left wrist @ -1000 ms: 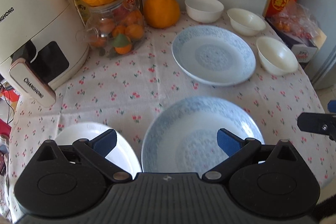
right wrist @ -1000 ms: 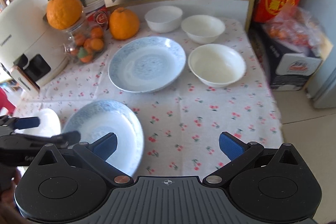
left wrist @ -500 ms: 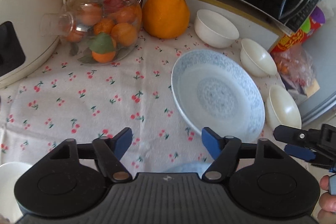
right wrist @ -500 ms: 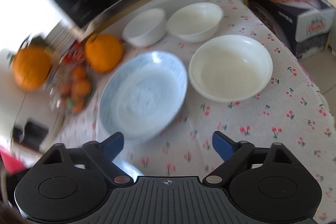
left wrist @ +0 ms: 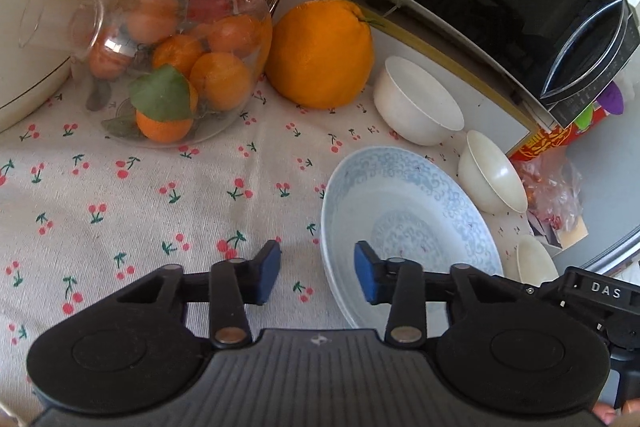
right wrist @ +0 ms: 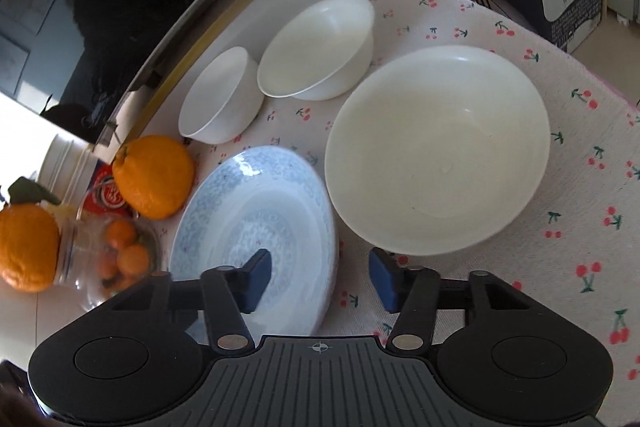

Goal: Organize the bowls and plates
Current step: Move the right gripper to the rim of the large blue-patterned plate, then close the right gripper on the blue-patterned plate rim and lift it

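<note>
Step in hand looks like the pickup of the blue plate [left wrist: 408,223], which lies flat on the cherry tablecloth [left wrist: 132,203] just in front of the big orange [left wrist: 318,53] and beside three white bowls. Both tongs straddle its rim from opposite sides. The left gripper [left wrist: 316,273] has just been closing, pads half spread w/ the plate's left edge between them, not yet pinched. The right gripper [right wrist: 322,281] (also just closing) brackets the right edge next to the large white bowl [right wrist: 438,151], pads apart. Next move prob. needs both pairs pressed onto the rim, then a level lift.
</note>
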The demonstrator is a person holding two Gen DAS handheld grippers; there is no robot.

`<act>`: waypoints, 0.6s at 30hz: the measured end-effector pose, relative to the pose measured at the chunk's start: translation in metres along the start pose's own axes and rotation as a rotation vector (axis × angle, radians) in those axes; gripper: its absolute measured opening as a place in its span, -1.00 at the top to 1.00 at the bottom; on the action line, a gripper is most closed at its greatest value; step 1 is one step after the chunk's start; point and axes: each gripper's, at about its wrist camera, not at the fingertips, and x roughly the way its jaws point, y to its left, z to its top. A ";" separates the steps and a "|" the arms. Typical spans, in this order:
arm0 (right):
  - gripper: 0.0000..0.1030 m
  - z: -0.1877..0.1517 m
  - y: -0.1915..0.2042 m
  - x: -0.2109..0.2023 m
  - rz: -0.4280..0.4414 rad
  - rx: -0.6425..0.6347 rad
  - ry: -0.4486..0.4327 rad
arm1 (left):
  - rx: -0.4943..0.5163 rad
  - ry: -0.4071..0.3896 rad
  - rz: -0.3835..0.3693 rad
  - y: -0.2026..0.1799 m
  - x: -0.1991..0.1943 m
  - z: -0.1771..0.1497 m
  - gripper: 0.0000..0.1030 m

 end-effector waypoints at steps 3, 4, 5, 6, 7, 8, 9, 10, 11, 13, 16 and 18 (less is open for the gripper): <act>0.37 0.000 0.001 0.006 -0.009 -0.013 -0.011 | 0.015 -0.002 0.001 0.000 0.002 0.001 0.67; 0.46 0.000 0.002 0.008 -0.013 -0.022 -0.016 | 0.018 -0.002 -0.007 0.001 0.002 0.001 0.70; 0.52 0.001 0.002 0.010 -0.019 -0.032 -0.021 | 0.022 0.000 -0.016 0.001 0.003 0.002 0.78; 0.65 0.001 0.003 0.012 -0.024 -0.044 -0.025 | 0.031 0.005 -0.020 -0.001 0.004 0.002 0.85; 0.73 0.001 0.004 0.013 -0.025 -0.053 -0.028 | 0.045 0.010 -0.016 -0.003 0.003 0.003 0.85; 0.73 0.000 0.005 0.014 -0.029 -0.060 -0.030 | 0.067 0.015 -0.001 -0.006 0.002 0.003 0.85; 0.73 -0.001 0.006 0.013 -0.032 -0.068 -0.033 | 0.085 0.019 0.011 -0.008 0.002 0.003 0.85; 0.73 -0.002 0.007 0.013 -0.038 -0.078 -0.033 | 0.101 0.025 0.024 -0.011 0.001 0.002 0.85; 0.73 -0.003 0.009 0.013 -0.043 -0.088 -0.034 | 0.109 0.032 0.034 -0.011 0.000 0.001 0.85; 0.73 -0.006 0.012 0.013 -0.053 -0.098 -0.031 | 0.109 0.048 0.048 -0.012 -0.003 0.001 0.86; 0.73 -0.010 0.015 0.012 -0.061 -0.116 -0.018 | 0.106 0.071 0.063 -0.011 -0.007 0.001 0.86; 0.73 -0.012 0.015 0.010 -0.063 -0.121 -0.011 | 0.111 0.082 0.071 -0.011 -0.010 -0.002 0.86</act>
